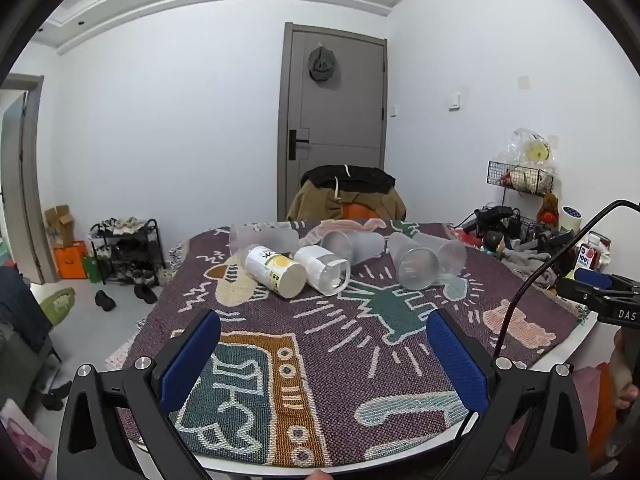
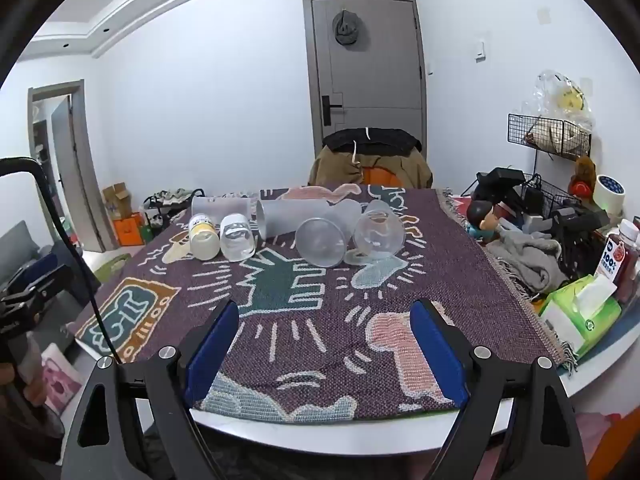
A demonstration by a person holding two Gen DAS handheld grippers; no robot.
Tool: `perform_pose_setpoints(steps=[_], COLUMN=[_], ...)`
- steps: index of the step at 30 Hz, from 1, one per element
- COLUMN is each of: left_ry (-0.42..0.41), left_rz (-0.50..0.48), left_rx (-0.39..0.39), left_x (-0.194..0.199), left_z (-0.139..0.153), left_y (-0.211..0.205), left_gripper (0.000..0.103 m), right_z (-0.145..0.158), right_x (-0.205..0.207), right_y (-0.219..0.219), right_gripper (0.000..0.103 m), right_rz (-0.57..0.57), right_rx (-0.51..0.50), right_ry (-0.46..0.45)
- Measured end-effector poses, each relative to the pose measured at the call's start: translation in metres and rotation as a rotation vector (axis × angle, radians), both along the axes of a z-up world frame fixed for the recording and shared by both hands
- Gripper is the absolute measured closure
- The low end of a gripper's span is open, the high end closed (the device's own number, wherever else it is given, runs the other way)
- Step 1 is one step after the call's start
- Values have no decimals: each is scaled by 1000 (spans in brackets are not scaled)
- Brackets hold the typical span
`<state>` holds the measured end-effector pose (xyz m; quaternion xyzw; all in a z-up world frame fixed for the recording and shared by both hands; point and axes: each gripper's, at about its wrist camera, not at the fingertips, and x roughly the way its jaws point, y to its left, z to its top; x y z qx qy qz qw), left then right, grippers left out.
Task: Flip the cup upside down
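On the patterned woven cloth (image 1: 360, 360) covering the white table (image 2: 360, 428), we see six cups lying on their sides toward the far half, none of them upright. From our left wrist view, a frosted cup (image 1: 262, 236) lies at the back left. In front of it lies a yellow-and-white labelled cup (image 1: 276, 270), its base facing us, and just beside that a clear cup with a white band (image 1: 326, 270), the two touching or nearly so. Behind these rests another frosted cup (image 1: 352, 246). To the right, a frosted cup (image 1: 412, 262) points its base at us, with a clear cup (image 1: 450, 256) close against its right side. All of them look empty, though we cannot see fully into the frosted ones.

Our left gripper (image 1: 324, 358) hangs above the near part of the cloth, its blue pads spread wide with nothing between them. Our right gripper (image 2: 324, 350) is likewise wide apart and holds nothing, well short of the cups.

Along the table's right edge, clutter sits beside the cloth: a green tissue box (image 2: 580, 312) with a tissue sticking out, a red juice bottle (image 2: 618, 260), a grey cloth (image 2: 528, 256), a roll of tape (image 2: 610, 194) and a black wire basket (image 2: 552, 130) holding bags on the wall. A chair draped with clothes (image 2: 370, 160) stands beyond the table before the grey door (image 2: 366, 76).
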<state>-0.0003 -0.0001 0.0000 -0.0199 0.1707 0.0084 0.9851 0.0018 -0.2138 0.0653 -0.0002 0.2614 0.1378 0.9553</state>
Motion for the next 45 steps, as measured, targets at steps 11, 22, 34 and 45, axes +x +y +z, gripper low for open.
perform_pose_setpoints(steps=[11, 22, 34, 45], left_ry=[10, -17, -13, -15], left_rz=[-11, -10, -17, -17], left_rx=[-19, -33, -40, -46], left_x=[4, -3, -4, -4], left_z=[-2, 1, 4, 5], left_y=[1, 6, 6, 6], left_gripper=[0, 0, 0, 0], right_z=[-1, -1, -2, -3], right_x=[0, 0, 0, 2], right_y=[1, 2, 4, 3], right_gripper=[16, 16, 16, 16], right_rz=[2, -3, -4, -9], right_rx=[0, -1, -4, -7], right_ry=[-4, -5, 1, 3])
